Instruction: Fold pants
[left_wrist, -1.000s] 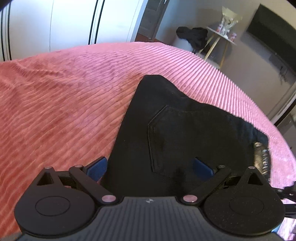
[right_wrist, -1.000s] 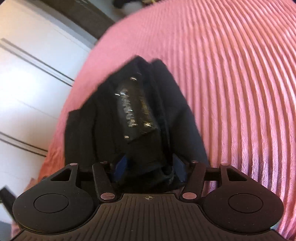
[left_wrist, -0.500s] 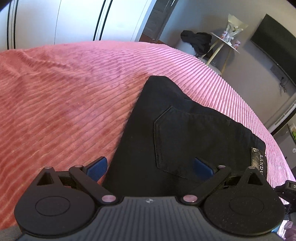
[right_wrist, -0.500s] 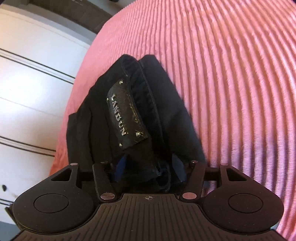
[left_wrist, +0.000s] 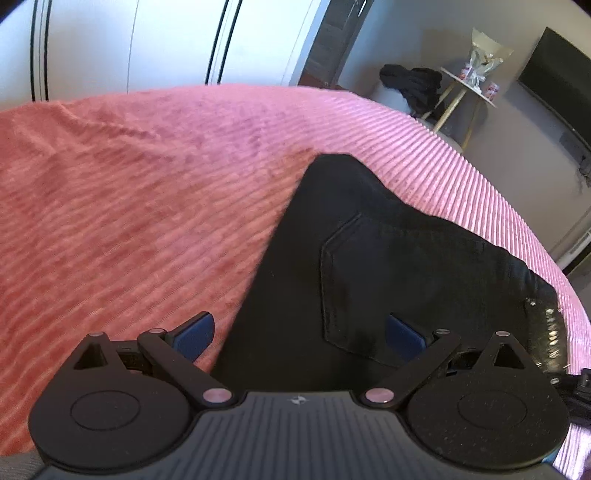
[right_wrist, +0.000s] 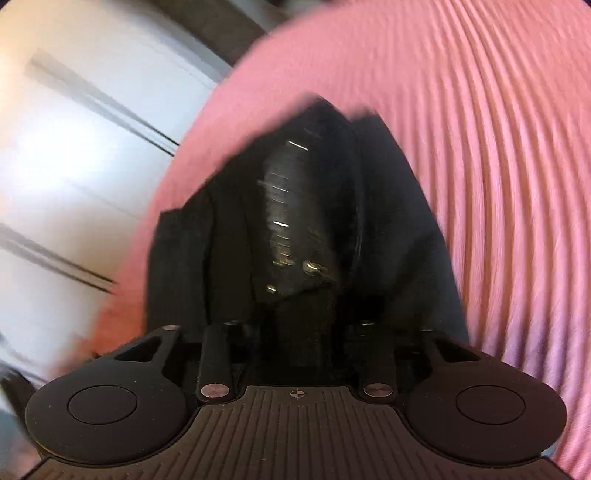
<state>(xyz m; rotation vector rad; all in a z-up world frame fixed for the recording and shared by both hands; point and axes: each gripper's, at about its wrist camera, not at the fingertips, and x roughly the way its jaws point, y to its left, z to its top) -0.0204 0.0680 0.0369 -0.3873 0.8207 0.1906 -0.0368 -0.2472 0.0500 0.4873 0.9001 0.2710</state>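
Two grippers work the black pants (left_wrist: 388, 258), which lie folded on the pink ribbed bedspread (left_wrist: 129, 192). The left gripper (left_wrist: 299, 332) stands wide open, its blue fingers (left_wrist: 194, 332) straddling the near edge of the cloth — gripping nothing. The right gripper (right_wrist: 295, 332) view is blurred; pants fill the space between its fingers, but whether they pinch the cloth I cannot tell.
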